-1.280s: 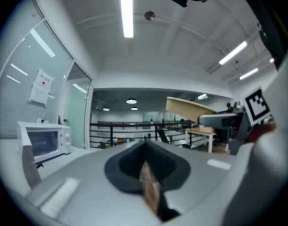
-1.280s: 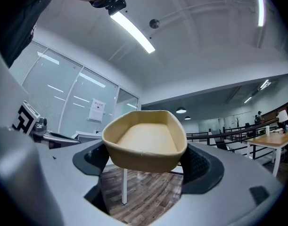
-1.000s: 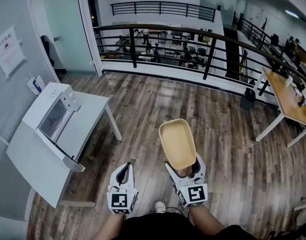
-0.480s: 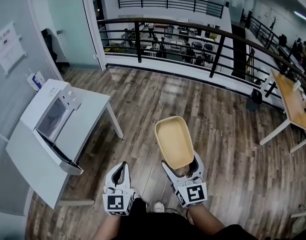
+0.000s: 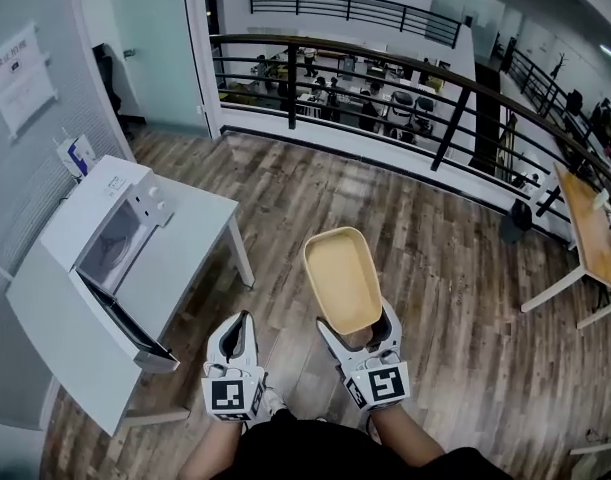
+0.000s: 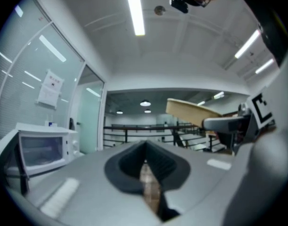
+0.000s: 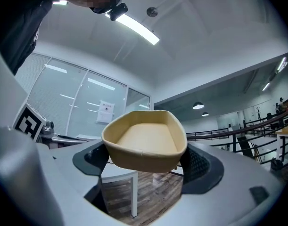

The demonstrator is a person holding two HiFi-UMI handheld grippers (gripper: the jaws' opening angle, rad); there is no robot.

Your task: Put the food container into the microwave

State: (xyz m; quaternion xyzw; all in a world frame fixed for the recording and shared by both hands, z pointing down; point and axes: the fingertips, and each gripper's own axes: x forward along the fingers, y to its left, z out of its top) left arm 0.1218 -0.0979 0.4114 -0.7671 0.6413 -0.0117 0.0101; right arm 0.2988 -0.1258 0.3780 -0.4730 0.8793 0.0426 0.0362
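Note:
A tan, empty food container [image 5: 342, 278] is held at its near end by my right gripper [image 5: 361, 332], which is shut on it at mid-frame in the head view. In the right gripper view the container [image 7: 144, 140] fills the space between the jaws. My left gripper [image 5: 241, 330] hangs shut and empty just left of it, its jaws pressed together [image 6: 146, 166]. The white microwave [image 5: 93, 213] stands on a white table [image 5: 185, 248] at the left, with its door [image 5: 125, 320] swung open. The left gripper view shows the microwave [image 6: 40, 149] at the left and the container [image 6: 195, 111] at the right.
Wooden floor [image 5: 445, 298] spreads ahead and to the right. A black railing [image 5: 425, 88] runs across the back. A glass wall with a posted sheet [image 5: 20, 78] stands behind the microwave. A wooden desk [image 5: 595, 238] sits at the far right.
The microwave and its table have shifted slightly right and nearer in the head view. The container stays in the right gripper, and both grippers keep their places.

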